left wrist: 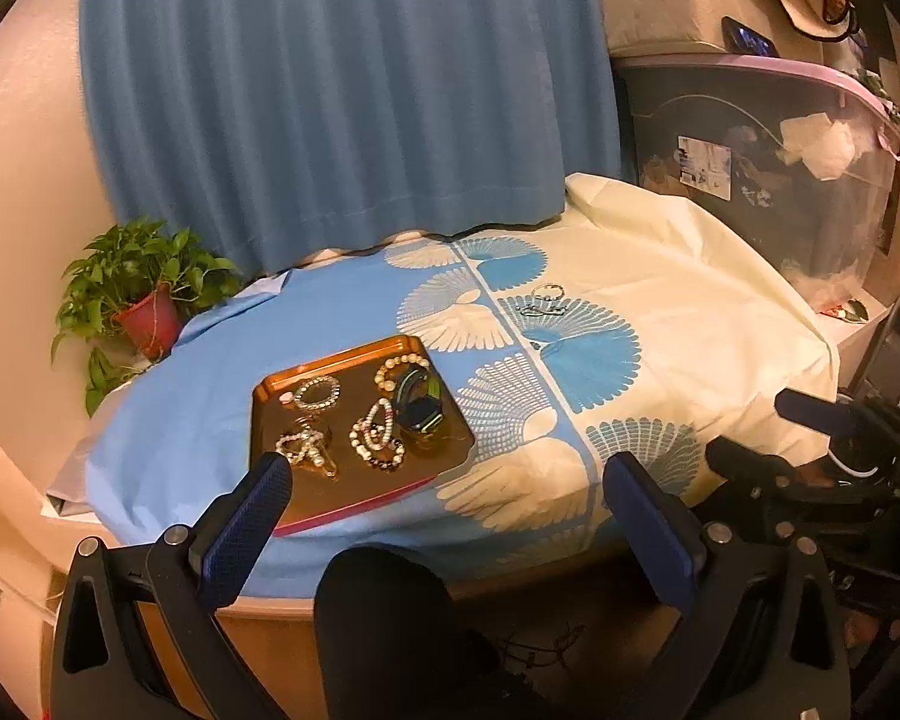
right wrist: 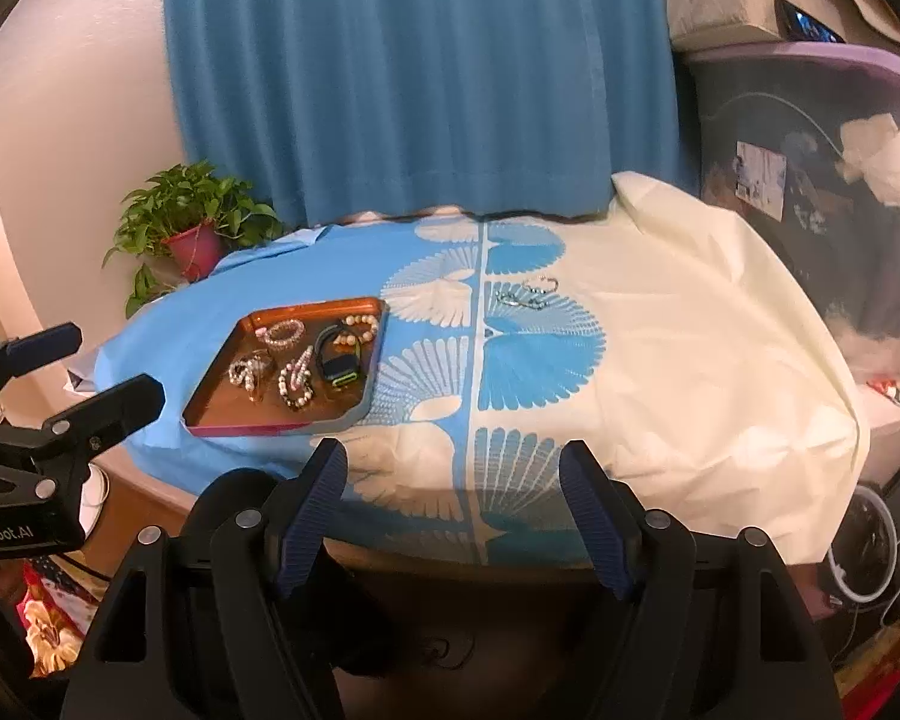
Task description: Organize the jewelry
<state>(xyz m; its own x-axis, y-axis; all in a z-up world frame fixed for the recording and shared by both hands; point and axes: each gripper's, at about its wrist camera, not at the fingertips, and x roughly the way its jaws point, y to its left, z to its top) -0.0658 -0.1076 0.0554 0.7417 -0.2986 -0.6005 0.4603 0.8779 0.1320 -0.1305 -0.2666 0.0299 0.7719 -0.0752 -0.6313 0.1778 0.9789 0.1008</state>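
An orange tray (left wrist: 282,387) (right wrist: 222,414) lies on the blue side of the table and holds several bead and pearl bracelets (left wrist: 375,438) (right wrist: 297,381) and a dark watch with a green strap (left wrist: 420,405) (right wrist: 339,369). A thin silver bracelet and chain (left wrist: 543,300) (right wrist: 531,294) lie loose on the cloth farther back. My left gripper (left wrist: 450,510) is open and empty, held at the table's near edge in front of the tray. My right gripper (right wrist: 456,504) is open and empty, at the near edge right of the tray.
A blue and cream fan-patterned cloth (left wrist: 660,300) (right wrist: 660,330) covers the table. A potted plant (left wrist: 144,294) (right wrist: 192,228) stands at the back left. A blue curtain (left wrist: 342,90) hangs behind. A large clear storage bin (left wrist: 780,180) (right wrist: 810,180) stands at the right.
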